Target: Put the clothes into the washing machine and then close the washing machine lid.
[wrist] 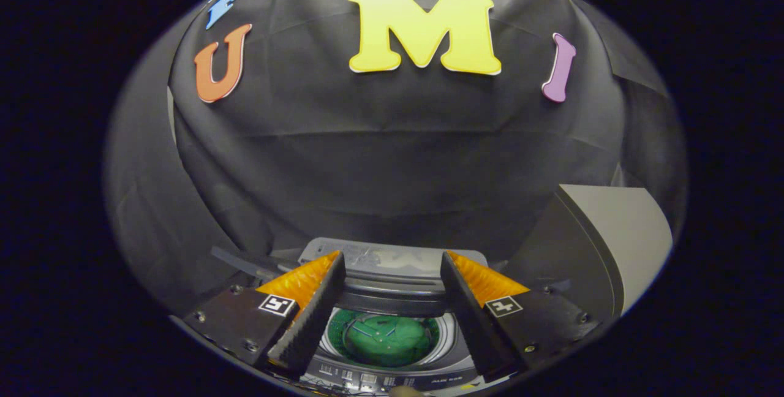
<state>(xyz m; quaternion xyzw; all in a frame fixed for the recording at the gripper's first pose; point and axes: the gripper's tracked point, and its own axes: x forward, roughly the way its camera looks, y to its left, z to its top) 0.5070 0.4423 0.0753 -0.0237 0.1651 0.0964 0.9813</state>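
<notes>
Gripper: the two-finger gripper (392, 290) hangs above the machine with its fingers spread wide apart and nothing between the pads; it is released and grasps nothing.

Fingers: the left finger (309, 317) and the right finger (474, 317) frame the machine's opening on either side, each carrying a small square black-and-white marker on its base.

Washing machine: a small grey top-loading washing machine (392, 378) sits below and just ahead of the fingers, its round mouth seen between them.

Lid: the grey hinged lid with a glossy panel (392, 262) stands raised at the far side of the opening, just beyond the fingertips, so the machine is open.

Drum: the round drum (383, 339) shows a green interior with a ribbed disc at the bottom; whether the green surface is cloth or part of the drum cannot be told.

Control panel: a dark strip with small buttons (380, 380) runs along the near edge of the machine, below the drum.

Box: a large grey box-like object with a dark face (612, 231) stands to the right of the machine, beyond the right finger.

Backdrop: black creased cloth (392, 158) hangs behind the machine.
</notes>
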